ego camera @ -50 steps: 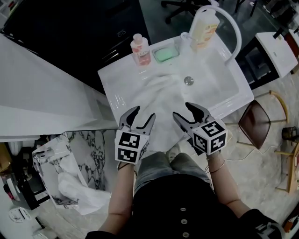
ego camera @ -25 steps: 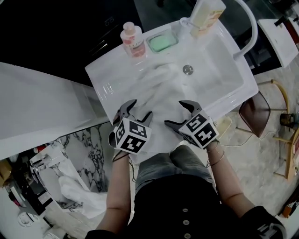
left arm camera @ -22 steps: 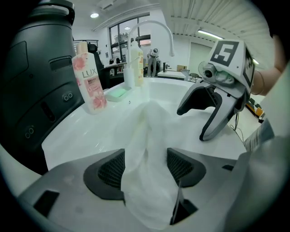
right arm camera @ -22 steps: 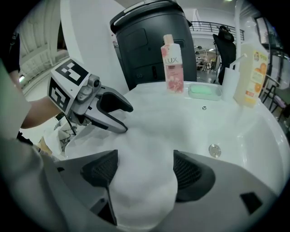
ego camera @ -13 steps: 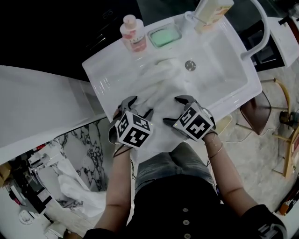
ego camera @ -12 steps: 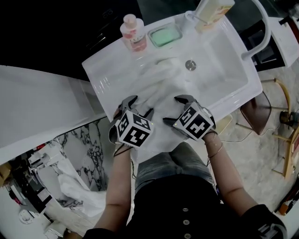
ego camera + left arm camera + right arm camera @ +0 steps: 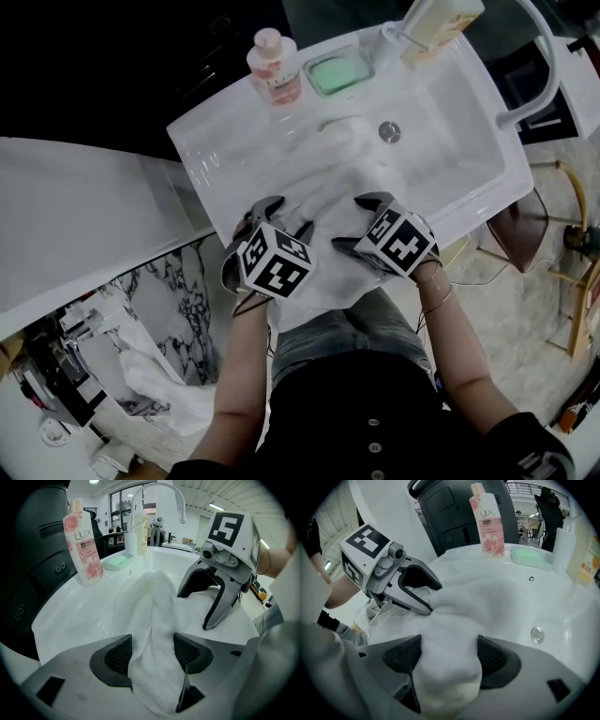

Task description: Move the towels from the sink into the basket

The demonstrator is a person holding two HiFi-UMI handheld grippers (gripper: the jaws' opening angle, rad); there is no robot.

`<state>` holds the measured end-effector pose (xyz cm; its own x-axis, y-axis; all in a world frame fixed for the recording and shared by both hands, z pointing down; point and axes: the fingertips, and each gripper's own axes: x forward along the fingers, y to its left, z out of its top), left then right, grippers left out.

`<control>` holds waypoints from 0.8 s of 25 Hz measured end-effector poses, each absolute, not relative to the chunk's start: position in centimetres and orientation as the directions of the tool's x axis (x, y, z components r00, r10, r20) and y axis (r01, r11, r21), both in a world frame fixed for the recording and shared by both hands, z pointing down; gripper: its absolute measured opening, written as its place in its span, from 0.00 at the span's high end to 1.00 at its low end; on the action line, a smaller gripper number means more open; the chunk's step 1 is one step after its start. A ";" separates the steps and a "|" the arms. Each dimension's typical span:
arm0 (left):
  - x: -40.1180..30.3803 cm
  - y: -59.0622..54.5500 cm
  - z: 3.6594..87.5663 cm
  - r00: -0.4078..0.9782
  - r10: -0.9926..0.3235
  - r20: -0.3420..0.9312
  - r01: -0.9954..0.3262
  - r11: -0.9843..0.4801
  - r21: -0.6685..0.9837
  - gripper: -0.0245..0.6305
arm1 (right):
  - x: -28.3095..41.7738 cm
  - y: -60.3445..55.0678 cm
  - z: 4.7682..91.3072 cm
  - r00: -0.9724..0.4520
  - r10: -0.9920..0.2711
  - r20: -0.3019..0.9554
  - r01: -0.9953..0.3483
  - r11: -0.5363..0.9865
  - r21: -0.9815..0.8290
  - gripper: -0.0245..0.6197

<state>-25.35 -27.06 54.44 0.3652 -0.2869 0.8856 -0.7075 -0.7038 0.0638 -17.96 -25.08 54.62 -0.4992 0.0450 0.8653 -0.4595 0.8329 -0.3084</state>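
Left gripper point(image 7: 281, 221): clamped on a fold of the towel point(image 7: 328, 183), which bunches up between its jaws.
Right gripper point(image 7: 356, 223): jaws pinching a thick wad of the same towel.
Towel: white, lying in the sink point(image 7: 217, 161) and spilling over its near rim toward the person; the two grippers grip it side by side near that rim.
Pink bottle point(image 7: 275, 70): upright on the sink's far rim, just beside the green soap dish point(image 7: 339, 72).
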 end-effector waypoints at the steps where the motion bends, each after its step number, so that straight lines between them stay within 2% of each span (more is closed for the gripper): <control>1: -25.3 -27.0 54.5 0.367 -0.279 0.887 -0.704 -0.707 0.069 0.54 | -17.9 -25.1 54.6 -0.500 0.046 0.865 -0.460 0.832 -0.310 0.38; 5: -25.1 -26.7 54.5 0.382 -0.244 0.891 -0.676 -0.732 0.089 0.60 | -17.9 -25.2 54.6 -0.500 0.041 0.865 -0.467 0.829 -0.309 0.41; 9: -24.0 -26.1 54.5 0.410 -0.215 0.886 -0.649 -0.751 0.118 0.75 | -17.7 -25.2 54.4 -0.497 0.029 0.867 -0.479 0.824 -0.302 0.45; 14: -23.9 -26.1 54.5 0.416 -0.213 0.884 -0.643 -0.757 0.120 0.77 | -17.6 -25.4 54.3 -0.491 0.015 0.871 -0.491 0.821 -0.291 0.48; 20: -23.6 -26.1 54.3 0.431 -0.205 0.878 -0.630 -0.765 0.131 0.78 | -17.3 -25.6 54.3 -0.462 -0.012 0.887 -0.497 0.832 -0.247 0.62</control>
<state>-23.56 -26.12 54.31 0.4314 -0.2055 0.8785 -0.6303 -0.7653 0.1305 -17.26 -25.63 54.32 -0.4623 -0.0123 0.8866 -0.4967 0.8319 -0.2474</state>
